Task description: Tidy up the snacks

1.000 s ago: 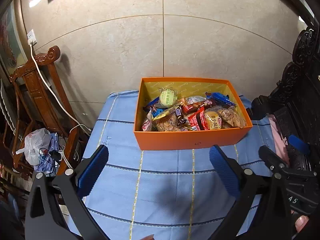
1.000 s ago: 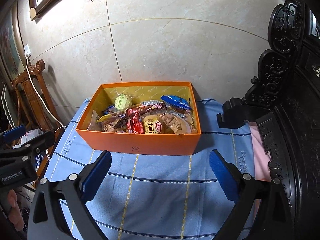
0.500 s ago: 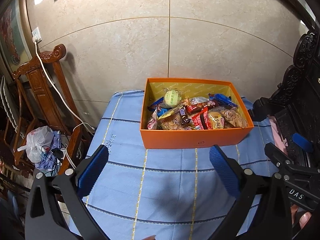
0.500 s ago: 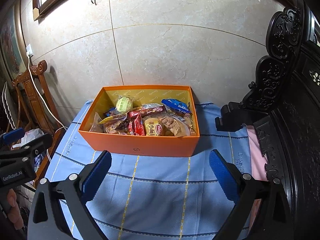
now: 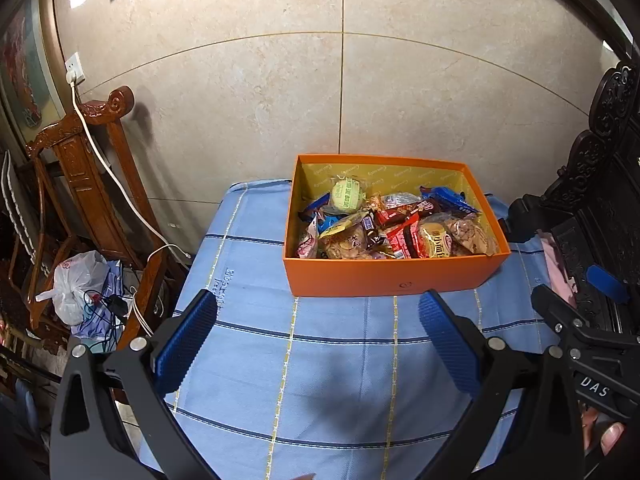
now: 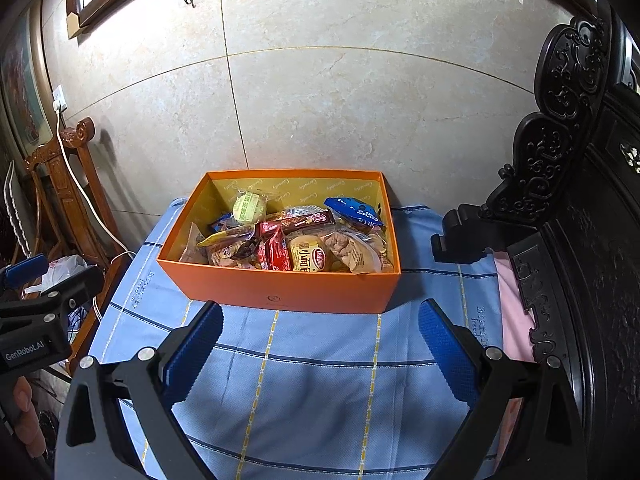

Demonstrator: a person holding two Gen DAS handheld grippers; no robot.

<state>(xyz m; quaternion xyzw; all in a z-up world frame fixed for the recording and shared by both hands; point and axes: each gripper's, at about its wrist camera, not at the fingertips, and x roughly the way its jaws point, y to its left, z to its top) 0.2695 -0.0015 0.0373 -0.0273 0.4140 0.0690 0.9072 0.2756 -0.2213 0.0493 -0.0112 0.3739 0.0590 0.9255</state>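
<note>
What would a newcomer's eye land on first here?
The bright orange box heaped with wrapped snacks, set toward the back of the blue checked tablecloth by the tiled wall. A round green packet sits on the pile near the back. Both open tongs, left and right, hang empty before it.

The left black two-finger gripper with blue ribbed pads [image 5: 316, 326] hangs with its jaws spread wide and nothing between them. The right black two-finger gripper with blue ribbed pads [image 6: 320, 332] is likewise wide apart and empty. A fingertip of the person's right hand [image 5: 610, 436] shows at that gripper's handle.
</note>
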